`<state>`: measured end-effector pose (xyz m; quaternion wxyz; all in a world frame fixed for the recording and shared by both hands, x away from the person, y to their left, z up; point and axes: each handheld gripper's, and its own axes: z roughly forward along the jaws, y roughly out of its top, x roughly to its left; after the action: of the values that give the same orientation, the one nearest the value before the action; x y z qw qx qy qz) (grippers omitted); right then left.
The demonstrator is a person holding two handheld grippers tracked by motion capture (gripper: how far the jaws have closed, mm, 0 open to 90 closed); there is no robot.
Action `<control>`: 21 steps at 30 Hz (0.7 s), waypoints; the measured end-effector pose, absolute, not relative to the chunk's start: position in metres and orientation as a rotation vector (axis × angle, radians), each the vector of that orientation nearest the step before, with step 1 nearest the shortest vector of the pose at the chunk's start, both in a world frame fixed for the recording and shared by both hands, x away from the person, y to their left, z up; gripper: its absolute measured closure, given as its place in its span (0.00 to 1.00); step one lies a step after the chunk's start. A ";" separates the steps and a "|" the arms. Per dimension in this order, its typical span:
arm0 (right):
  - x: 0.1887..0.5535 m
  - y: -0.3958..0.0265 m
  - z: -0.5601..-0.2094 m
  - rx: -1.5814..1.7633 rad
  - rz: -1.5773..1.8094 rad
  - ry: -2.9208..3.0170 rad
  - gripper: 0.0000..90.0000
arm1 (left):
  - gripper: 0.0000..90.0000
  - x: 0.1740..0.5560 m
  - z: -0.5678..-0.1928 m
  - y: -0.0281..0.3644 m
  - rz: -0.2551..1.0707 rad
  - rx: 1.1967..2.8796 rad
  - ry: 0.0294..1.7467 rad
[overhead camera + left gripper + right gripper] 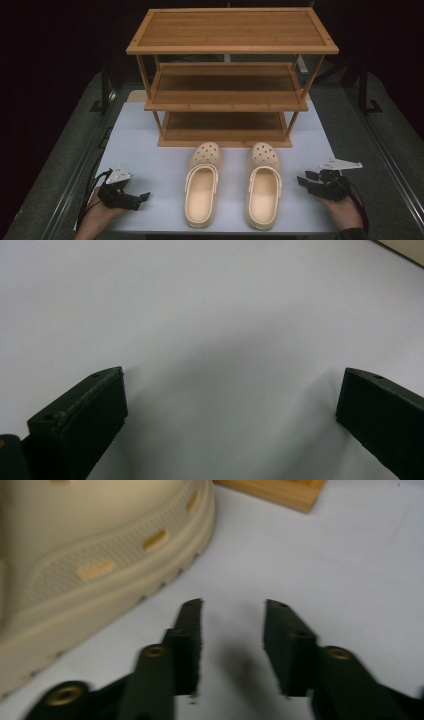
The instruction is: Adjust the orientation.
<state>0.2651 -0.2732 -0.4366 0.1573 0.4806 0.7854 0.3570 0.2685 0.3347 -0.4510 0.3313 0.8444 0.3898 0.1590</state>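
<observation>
Two cream-coloured perforated foam clogs lie side by side at the lower centre of the high view on a pale grey table top (150,150), in front of a three-tier bamboo shoe rack (230,75) in the upper centre. The right clog (263,185) lies just left of the right gripper (306,181), near but apart; in the right gripper view its ribbed sole edge (100,580) occupies the upper left, cut off by the frame, and the narrowed jaws have nothing between them. The left clog (202,185) lies well right of the left gripper (142,197) at lower left, whose jaws stand wide over bare table. Each clog's long axis runs bottom to top of the high view, toe toward the rack, heel strap toward the lower edge.
</observation>
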 end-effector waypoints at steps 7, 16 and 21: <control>0.268 -0.261 -0.430 1.274 1.167 2.338 1.00 | 0.00 0.269 -0.451 0.335 0.415 2.208 1.016; 0.262 -0.237 -0.428 1.157 1.232 2.484 1.00 | 0.00 0.269 -0.451 0.335 0.415 2.206 1.017; 0.260 -0.233 -0.429 1.147 1.239 2.519 1.00 | 0.00 0.269 -0.451 0.335 0.414 2.205 1.017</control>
<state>0.2600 -0.2334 -0.4293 0.0547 0.3776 0.8295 0.4080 0.2687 0.3350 -0.4513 0.3328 0.8442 0.3892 0.1585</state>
